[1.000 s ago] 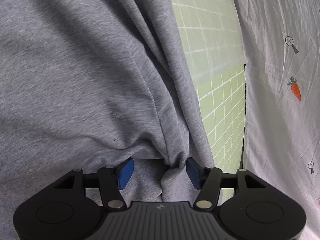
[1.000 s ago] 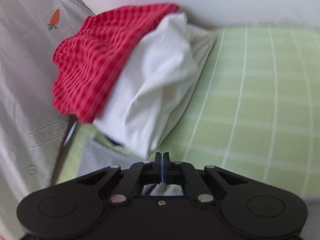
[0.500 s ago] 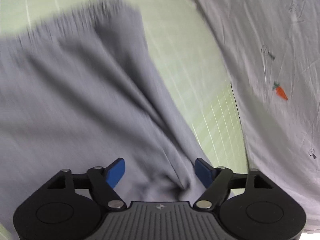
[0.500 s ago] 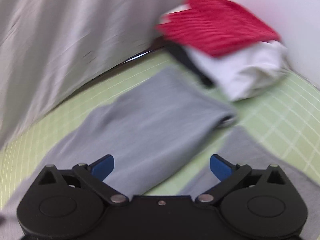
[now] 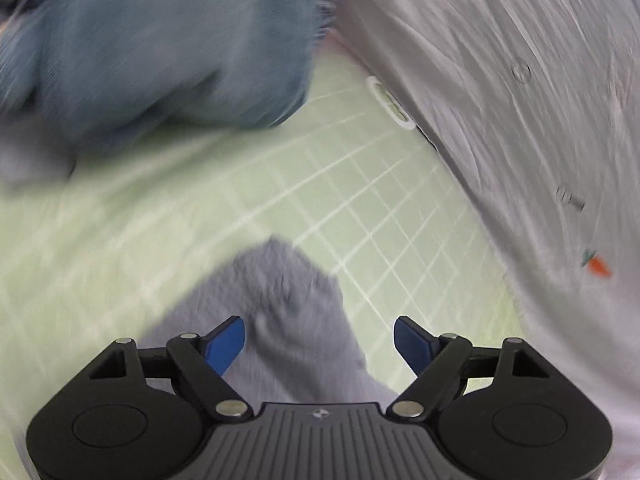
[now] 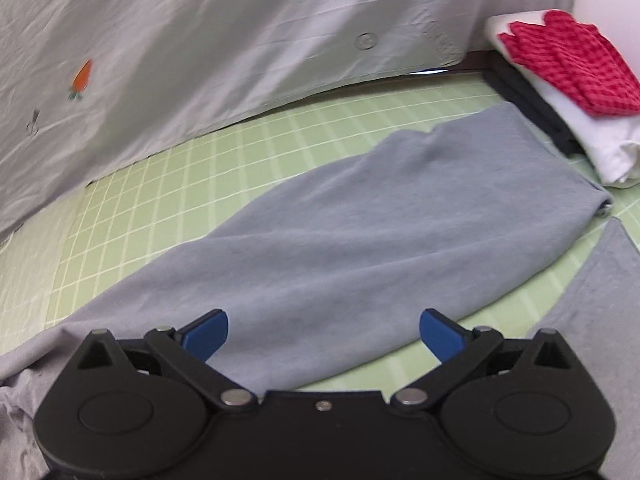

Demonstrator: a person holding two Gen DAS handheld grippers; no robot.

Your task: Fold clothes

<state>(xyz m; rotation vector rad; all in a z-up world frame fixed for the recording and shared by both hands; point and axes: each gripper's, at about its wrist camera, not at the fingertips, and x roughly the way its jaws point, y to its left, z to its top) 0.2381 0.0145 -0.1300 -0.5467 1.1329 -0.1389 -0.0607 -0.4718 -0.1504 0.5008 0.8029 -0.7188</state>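
A pale green mat with a white grid [image 6: 248, 168] covers the counter, and a wrinkled white cloth printed with small carrots [image 6: 224, 40] hangs behind it, filling the upper part of the right wrist view and the 1 to 4 o'clock side of the left wrist view.

In the right wrist view the grey garment [image 6: 360, 232] lies flat on the mat, running as a long sleeve-like length from 7 o'clock up to its end near 2 o'clock; another grey part of it [image 6: 600, 320] shows at 4 o'clock, apart from the first across a strip of mat. At 1 to 2 o'clock sits a stack of folded clothes: a red checked piece [image 6: 576, 64] on a white one [image 6: 592, 136], with a dark one [image 6: 532, 108] under them. The end of the grey length lies just beside this stack.

The right gripper [image 6: 323, 330] hangs over the grey garment, its blue fingers [image 6: 206, 334] spread wide and released, grasping nothing.

The left wrist view is blurred. The left gripper [image 5: 319, 340] also has its fingers [image 5: 224, 342] spread and released, with a corner of the grey garment [image 5: 296, 308] lying on the mat between them. A blue-grey heap of clothing [image 5: 160, 48] sits at 10 to 12 o'clock, well apart from that corner
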